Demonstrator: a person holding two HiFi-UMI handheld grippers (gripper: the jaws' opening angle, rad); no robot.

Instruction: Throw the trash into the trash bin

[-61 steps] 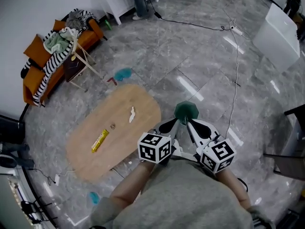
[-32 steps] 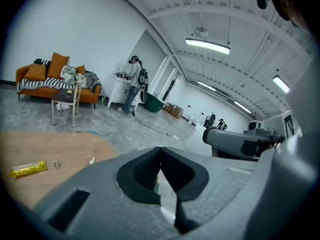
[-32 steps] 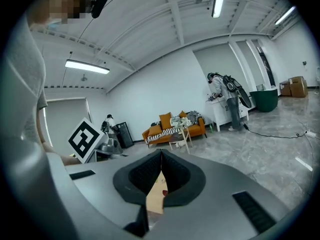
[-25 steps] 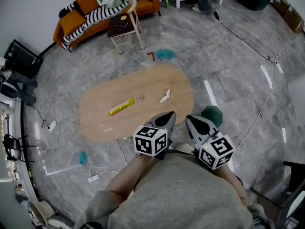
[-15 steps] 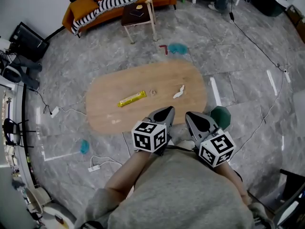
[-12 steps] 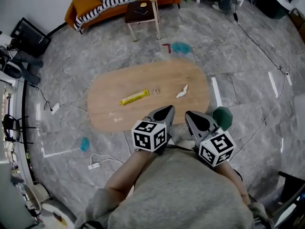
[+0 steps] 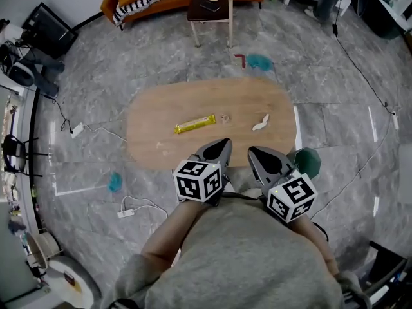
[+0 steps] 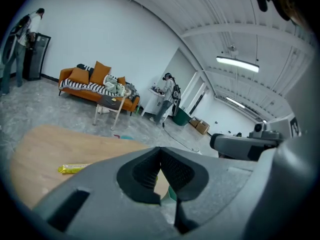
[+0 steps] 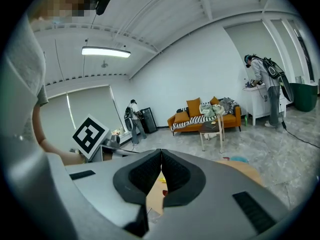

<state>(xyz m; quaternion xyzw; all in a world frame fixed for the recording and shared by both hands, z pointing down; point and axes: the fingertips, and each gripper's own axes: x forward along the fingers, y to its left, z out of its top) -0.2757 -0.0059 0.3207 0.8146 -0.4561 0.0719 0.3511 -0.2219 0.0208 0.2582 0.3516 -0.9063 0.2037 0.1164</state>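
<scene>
My left tool and right tool — both closed, empty — over the near edge of the wooden surface; yellow wrapper and white scrap lie on it, green trash bin just beside its right end.

A long yellow wrapper lies flat on the table, with a crumpled white scrap near it. The green trash bin stands on the floor just beside the table.
</scene>
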